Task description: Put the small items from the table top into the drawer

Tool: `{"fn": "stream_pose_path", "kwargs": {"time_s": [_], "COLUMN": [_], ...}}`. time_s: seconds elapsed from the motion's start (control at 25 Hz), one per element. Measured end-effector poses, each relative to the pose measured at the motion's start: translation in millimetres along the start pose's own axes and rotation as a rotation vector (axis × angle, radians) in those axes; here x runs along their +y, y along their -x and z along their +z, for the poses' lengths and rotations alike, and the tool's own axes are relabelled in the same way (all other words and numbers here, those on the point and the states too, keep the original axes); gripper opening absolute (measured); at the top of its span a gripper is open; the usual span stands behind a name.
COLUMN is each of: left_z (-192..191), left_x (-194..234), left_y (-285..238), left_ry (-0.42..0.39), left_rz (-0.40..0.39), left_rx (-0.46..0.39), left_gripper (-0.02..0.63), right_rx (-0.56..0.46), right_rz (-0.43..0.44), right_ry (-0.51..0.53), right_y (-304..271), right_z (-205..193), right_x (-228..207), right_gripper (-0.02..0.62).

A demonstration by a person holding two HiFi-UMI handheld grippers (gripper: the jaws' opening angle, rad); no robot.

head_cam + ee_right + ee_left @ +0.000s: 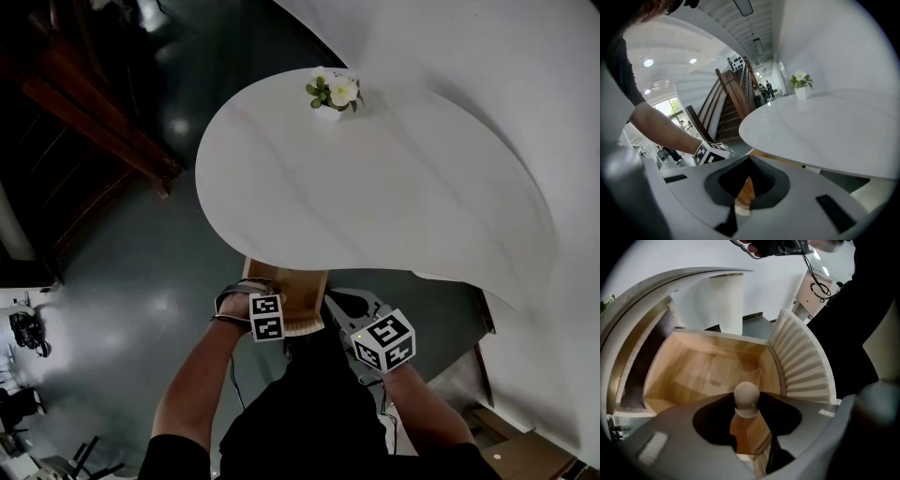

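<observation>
The left gripper (746, 417) is clamped on the round knob (746, 394) of the open wooden drawer (708, 373) under the white table (394, 197), while the right gripper (749, 165) is closed and empty.

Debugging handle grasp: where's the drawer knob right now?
Left gripper view, centre: the drawer knob sits between the left gripper's closed jaws, on the front of the open wooden drawer under the white table's near edge.

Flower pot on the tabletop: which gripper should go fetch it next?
Right, probably. The left gripper is shut on the knob of the drawer, while the right gripper grips nothing and its view faces the flower pot across the table.
</observation>
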State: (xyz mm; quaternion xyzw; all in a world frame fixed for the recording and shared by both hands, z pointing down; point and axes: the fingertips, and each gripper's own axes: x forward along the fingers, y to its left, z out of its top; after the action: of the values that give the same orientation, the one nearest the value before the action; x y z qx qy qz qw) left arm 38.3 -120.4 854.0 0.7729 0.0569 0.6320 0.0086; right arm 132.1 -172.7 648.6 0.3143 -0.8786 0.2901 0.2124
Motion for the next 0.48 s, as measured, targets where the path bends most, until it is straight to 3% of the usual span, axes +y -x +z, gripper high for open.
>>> {"fn": "stream_pose_path", "kwargs": {"time_s": [0.36,0.48], "left_z": [0.7,1.5], "left_x": [-15.1,-16.7], "left_y": [-2.2,-1.9], "left_ry": [-0.033,-0.039], "left_rz": [-0.059,-0.043], "left_rx": [0.005,0.007], "left_gripper": [0.173,0.173], "right_rx": [0.004,-0.001], "right_rz": [0.005,0.008], "right_ry": [-0.019,-0.017], "right_y": [2.6,3.9], "right_z": [-13.2,-13.7], "right_x": [3.7,5.4], "right_gripper": [0.009,0.009]}}
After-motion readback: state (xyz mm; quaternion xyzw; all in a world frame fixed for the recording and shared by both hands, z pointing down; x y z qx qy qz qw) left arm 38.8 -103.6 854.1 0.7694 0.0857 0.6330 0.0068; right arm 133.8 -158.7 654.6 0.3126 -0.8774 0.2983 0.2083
